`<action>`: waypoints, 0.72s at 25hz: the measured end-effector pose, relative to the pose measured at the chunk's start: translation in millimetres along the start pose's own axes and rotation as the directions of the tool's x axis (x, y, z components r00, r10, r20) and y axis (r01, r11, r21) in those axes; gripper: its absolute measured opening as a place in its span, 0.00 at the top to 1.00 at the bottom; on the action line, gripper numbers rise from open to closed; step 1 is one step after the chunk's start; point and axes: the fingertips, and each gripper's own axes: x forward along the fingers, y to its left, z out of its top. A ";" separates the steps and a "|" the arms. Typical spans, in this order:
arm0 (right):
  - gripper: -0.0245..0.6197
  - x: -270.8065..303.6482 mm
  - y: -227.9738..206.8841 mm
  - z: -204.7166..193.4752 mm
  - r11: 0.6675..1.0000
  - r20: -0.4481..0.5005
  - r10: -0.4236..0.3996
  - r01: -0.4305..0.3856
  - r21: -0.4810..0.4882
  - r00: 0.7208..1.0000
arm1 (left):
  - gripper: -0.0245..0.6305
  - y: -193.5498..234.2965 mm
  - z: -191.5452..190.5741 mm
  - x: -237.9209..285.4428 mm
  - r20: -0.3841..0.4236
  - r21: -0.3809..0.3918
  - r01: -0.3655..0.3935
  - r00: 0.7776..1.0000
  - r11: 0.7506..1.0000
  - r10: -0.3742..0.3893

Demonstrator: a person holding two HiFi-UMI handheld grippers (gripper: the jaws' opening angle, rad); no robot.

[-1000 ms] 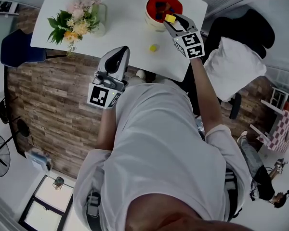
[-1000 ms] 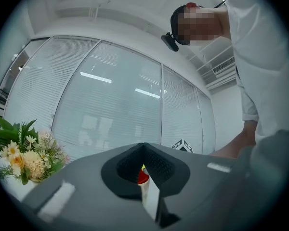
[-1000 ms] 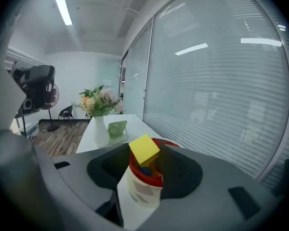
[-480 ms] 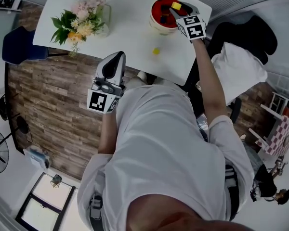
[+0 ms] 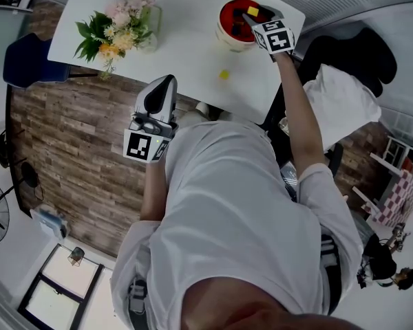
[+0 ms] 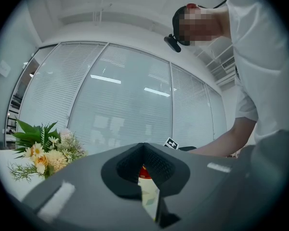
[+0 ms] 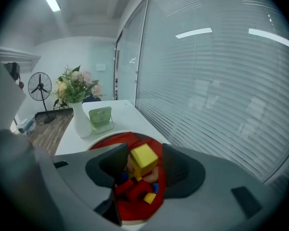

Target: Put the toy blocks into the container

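Note:
The red container (image 5: 228, 20) stands at the white table's (image 5: 186, 33) far right, holding several coloured blocks (image 7: 135, 189). My right gripper (image 5: 251, 16) hangs over it, and a yellow cube (image 7: 144, 159) sits tilted between its jaws. The jaws have just been opening; a gap shows on the cube's right side. The same cube (image 5: 252, 11) shows above the bowl in the head view. One small yellow block (image 5: 224, 75) lies on the table in front of the container. My left gripper (image 5: 162, 88) is shut and empty near the table's front edge, its tips (image 6: 143, 150) meeting.
A vase of flowers (image 5: 117, 29) stands at the table's left, with a small green stand (image 7: 101, 118) beside it. A black chair (image 5: 351, 53) with a white cushion (image 5: 337, 102) is right of the table. A floor fan (image 7: 41, 88) stands beyond.
My right gripper carried the yellow cube from the container's near rim to over its middle. The left gripper drifted slightly back and left.

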 end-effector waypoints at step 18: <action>0.64 -50.5 29.8 23.6 1.000 0.133 -0.008 0.010 -0.015 0.991 | 0.97 -13.0 -5.0 -2.9 -0.009 -0.006 0.042 0.999 0.999 -0.042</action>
